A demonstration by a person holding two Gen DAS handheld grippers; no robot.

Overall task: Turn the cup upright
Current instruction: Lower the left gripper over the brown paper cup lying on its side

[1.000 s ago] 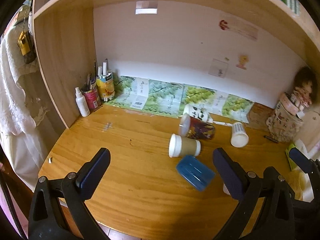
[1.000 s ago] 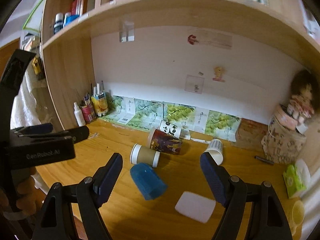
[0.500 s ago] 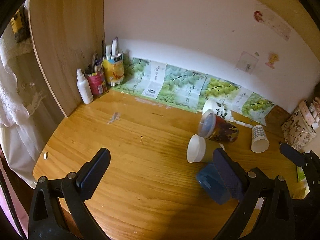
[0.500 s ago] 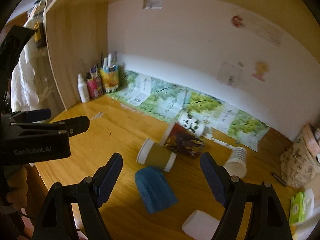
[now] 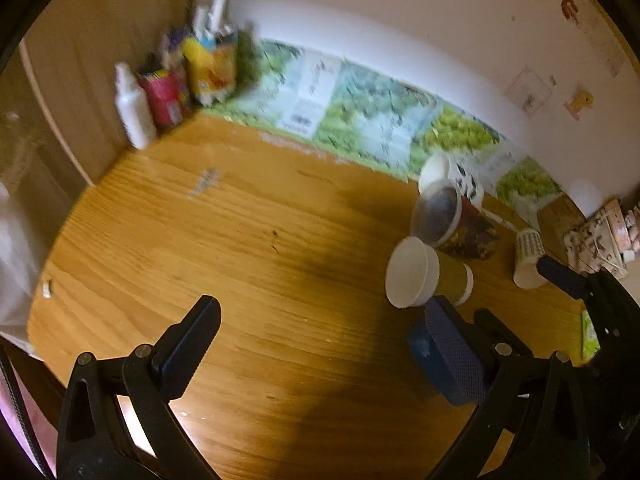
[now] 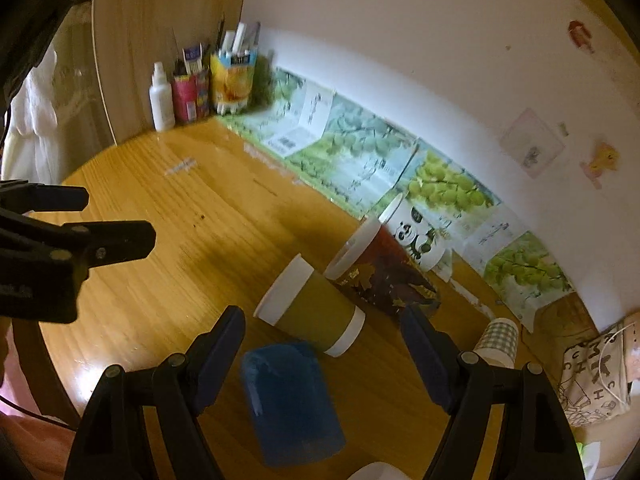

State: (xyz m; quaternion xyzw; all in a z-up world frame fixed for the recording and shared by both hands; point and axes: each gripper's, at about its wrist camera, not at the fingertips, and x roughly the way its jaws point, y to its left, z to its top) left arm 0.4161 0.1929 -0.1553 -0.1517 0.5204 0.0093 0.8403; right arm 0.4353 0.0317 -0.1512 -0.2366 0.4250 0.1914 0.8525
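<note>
Several cups lie on their sides on the wooden desk (image 5: 240,240). An olive paper cup (image 6: 316,312) with white rims lies just ahead of my right gripper (image 6: 324,340); it also shows in the left wrist view (image 5: 428,276). A blue plastic cup (image 6: 292,400) lies between the right fingers, below them. A dark patterned cup (image 6: 380,276), a panda cup (image 6: 416,236) and a small checked cup (image 6: 498,342) lie behind. My right gripper is open and empty. My left gripper (image 5: 324,340) is open and empty over bare desk, left of the cups.
A white bottle (image 6: 161,98) and pen holders (image 6: 212,80) stand in the back left corner by the wooden side panel. Leaf-print paper (image 6: 360,160) lines the back wall. A printed bag (image 6: 592,376) sits at the right. My left gripper shows in the right wrist view (image 6: 72,216).
Both grippers have moved forward and down toward the desk. The cups now appear larger and nearer; the blue cup sits between the right fingers. No cup has moved.
</note>
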